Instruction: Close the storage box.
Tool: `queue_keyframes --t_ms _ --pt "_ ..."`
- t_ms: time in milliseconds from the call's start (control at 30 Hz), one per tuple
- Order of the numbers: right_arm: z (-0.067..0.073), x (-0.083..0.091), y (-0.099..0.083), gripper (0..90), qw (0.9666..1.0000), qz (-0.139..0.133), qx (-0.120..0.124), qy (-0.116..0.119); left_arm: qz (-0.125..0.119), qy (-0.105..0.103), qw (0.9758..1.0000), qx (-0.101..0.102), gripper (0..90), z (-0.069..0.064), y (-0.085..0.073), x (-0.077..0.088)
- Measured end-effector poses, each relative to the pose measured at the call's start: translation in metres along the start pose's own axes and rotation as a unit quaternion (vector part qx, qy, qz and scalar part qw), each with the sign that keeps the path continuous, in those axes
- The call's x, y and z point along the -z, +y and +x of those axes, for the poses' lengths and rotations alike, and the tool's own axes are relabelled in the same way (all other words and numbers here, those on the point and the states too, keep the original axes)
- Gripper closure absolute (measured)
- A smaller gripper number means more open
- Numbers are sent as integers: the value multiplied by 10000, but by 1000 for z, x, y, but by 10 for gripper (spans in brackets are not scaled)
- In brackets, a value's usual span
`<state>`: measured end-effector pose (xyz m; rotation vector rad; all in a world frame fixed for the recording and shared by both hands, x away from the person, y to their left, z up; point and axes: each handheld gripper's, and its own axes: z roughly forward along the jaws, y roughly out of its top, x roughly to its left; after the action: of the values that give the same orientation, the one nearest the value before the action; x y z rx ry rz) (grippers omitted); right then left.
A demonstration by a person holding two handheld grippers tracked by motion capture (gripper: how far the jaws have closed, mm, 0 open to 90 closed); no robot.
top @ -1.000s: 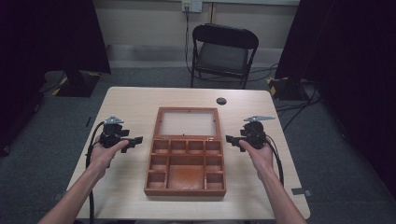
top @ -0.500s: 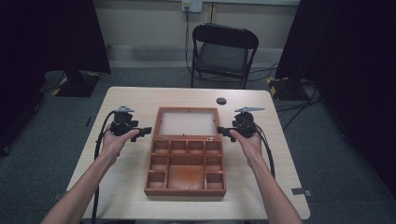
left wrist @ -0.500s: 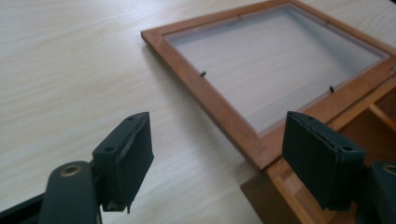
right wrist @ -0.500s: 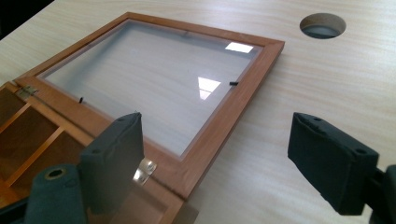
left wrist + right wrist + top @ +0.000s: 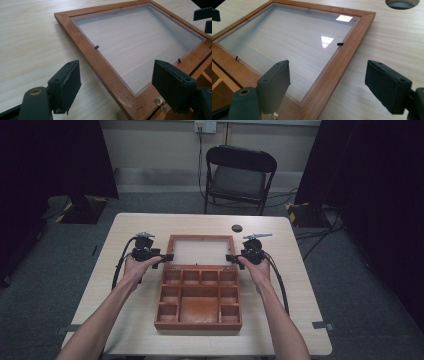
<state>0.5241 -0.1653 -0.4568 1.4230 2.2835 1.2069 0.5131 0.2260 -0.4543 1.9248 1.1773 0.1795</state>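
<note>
A light wooden desk (image 5: 300,285) carries a reddish-brown compartmented wooden box (image 5: 198,299), its glass-paned lid (image 5: 201,251) lying open flat. Both forearms reach forward; the left gripper (image 5: 167,256) and right gripper (image 5: 231,258) flank the lid, fingers spread wide, empty.

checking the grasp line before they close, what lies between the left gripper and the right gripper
In the high view, the open lid of the wooden box, a clear pane in a wood frame lying flat, spans from the left gripper to the right gripper.
</note>
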Motion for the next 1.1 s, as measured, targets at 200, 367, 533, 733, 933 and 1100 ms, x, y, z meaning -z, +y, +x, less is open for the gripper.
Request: queue_keyframes --t_ms 200,367,533,733,933,1100 --pt "-4 -9 0 195 9998 157 -80 38 69 -23 9997 241 189 4 -3 -15" --pt "-2 -17 -1 180 9996 261 -86 54 229 -172 9993 258 189 1 -5 -25" --pt "2 -22 0 166 9993 303 -110 162 288 -209 9988 334 157 0 -5 -30" --pt "3 -25 0 140 9988 363 -236 237 390 -257 9980 428 157 1 -2 -32" --pt "-1 -28 0 136 9977 388 -415 364 471 -274 9975 459 153 3 0 -33" --pt "-3 -30 -1 135 9964 407 -561 483 475 -419 9962 606 163 6 -2 -35"
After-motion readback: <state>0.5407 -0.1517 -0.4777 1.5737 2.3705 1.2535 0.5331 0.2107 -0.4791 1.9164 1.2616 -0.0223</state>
